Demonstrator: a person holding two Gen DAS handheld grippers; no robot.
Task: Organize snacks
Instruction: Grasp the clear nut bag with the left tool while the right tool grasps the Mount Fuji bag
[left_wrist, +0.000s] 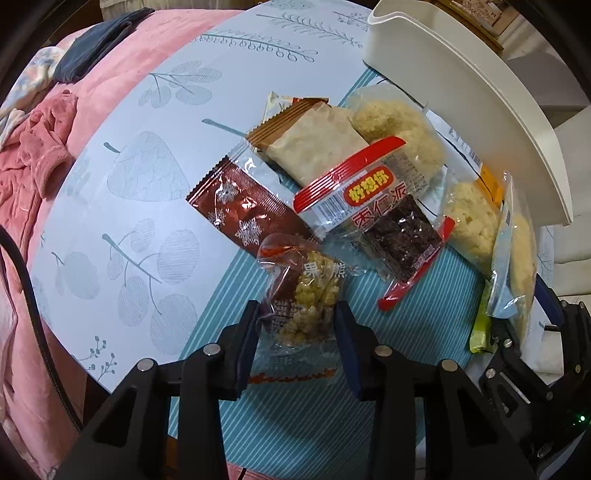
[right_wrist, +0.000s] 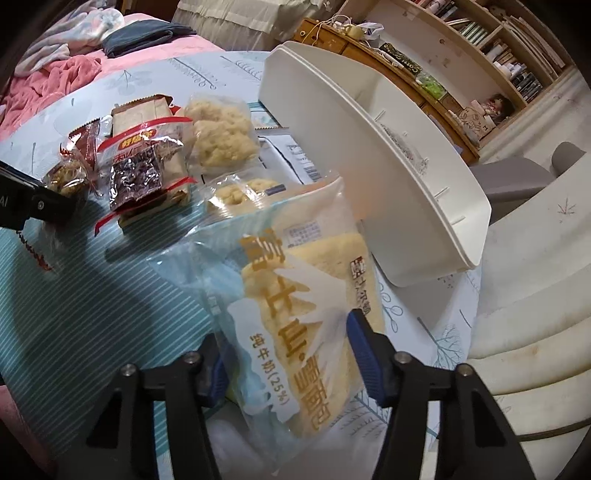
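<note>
The snacks lie in a loose overlapping heap on the table (left_wrist: 140, 155), on its leaf-print cloth, and two of them are already in hand, which I read as the sorting being under way. The left gripper (left_wrist: 297, 319) has its two fingers closed against the sides of a clear-wrapped puffed-grain bar (left_wrist: 306, 299) at the 6 o'clock edge of the heap; it is pinched by its lower half, probably so the free end can lead into a container. At about 12 o'clock from that bar sits a red-banded date packet (left_wrist: 369, 210), lying across a brown sachet (left_wrist: 317, 147), with a dark red snowflake wrapper (left_wrist: 240, 210) at 10 o'clock, and pale crumbly cakes in clear bags (left_wrist: 402, 133) further back. The right gripper (right_wrist: 286, 354) grips a large milk bread bag (right_wrist: 314, 317) across its width, holding it upright and lifted off the cloth, a hold that suits carrying a soft loaf without crushing it. The white bin (right_wrist: 369, 147) stands at 1 o'clock from the bread, near it and just beside the heap, its open top reachable; I judge it the likely destination, though nothing shows inside it yet.
</note>
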